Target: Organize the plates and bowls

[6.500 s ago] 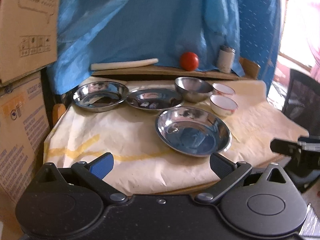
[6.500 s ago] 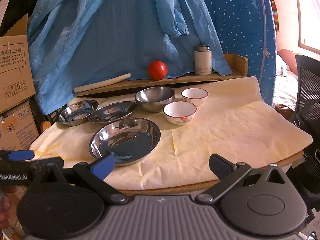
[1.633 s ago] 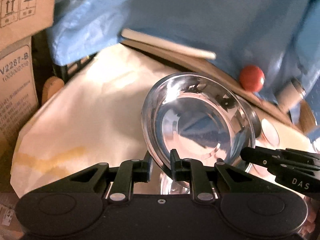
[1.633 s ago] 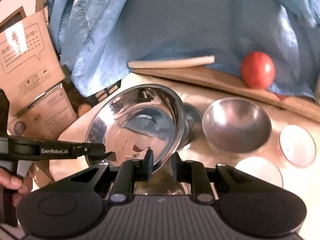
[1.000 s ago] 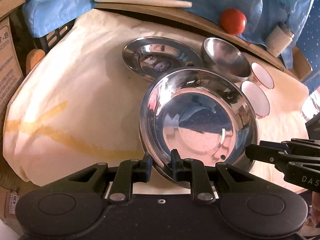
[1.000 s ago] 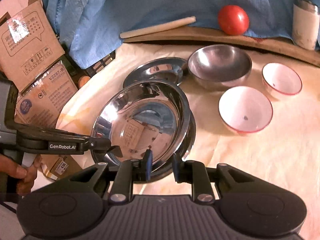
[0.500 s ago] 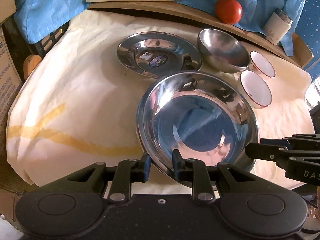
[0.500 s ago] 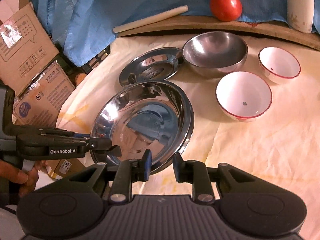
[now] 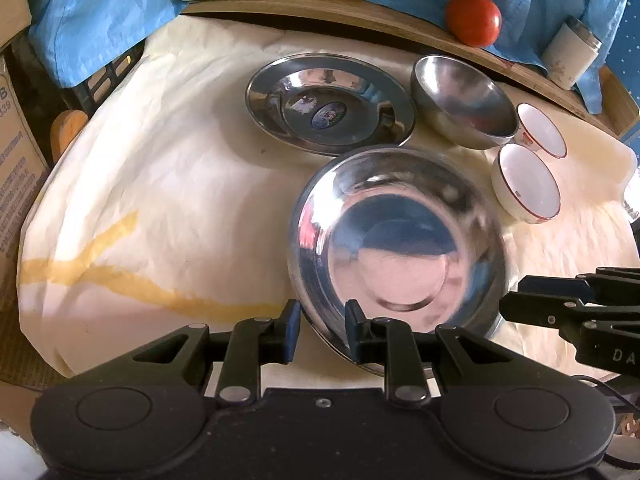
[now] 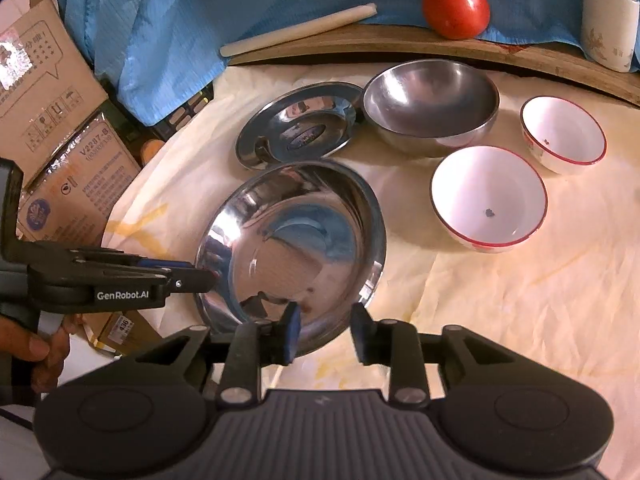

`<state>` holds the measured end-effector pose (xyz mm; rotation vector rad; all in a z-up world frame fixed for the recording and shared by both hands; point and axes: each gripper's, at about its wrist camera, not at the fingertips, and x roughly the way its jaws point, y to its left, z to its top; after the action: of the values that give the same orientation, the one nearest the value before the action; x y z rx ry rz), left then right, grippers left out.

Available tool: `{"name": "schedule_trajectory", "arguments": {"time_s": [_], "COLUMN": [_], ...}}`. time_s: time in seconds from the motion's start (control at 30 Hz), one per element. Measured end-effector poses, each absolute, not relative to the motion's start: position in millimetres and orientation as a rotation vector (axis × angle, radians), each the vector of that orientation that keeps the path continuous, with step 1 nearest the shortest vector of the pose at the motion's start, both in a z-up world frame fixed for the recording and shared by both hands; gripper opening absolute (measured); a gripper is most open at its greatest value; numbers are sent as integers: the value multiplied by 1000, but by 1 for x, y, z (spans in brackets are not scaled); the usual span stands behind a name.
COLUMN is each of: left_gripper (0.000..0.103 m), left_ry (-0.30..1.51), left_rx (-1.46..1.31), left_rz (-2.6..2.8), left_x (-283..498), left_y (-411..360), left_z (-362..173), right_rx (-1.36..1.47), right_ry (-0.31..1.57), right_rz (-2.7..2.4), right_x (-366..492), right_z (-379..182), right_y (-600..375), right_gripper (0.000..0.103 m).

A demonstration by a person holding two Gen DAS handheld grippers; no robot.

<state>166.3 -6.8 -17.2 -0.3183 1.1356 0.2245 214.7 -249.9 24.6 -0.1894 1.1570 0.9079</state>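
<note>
Steel plate (image 10: 288, 240) now stacked flat; right tool (image 10: 325, 330) just loosening.

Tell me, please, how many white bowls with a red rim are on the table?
2. The nearer white bowl sits right of the stacked steel plates; the farther white bowl sits behind it, right of the steel bowl. None seems hidden.
</note>
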Motion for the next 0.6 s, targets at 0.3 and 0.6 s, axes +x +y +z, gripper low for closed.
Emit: {"name": "schedule_trajectory", "arguments": {"time_s": [0.3,0.6], "left_gripper": [52,87], "left_ry": [1104,1097], "left_rx": [-328,-305], "left_rz": [246,361], "left_x": [168,177], "left_y": [3,29], "left_z": [-11,-7], "right_rx": [-180,-146], "right_ry": [1133,1092], "right_rz": [880,858], "right_x": [216,225], "right_z": [28,32], "right_y": [-248,-240], "right_gripper": [60,88]}}
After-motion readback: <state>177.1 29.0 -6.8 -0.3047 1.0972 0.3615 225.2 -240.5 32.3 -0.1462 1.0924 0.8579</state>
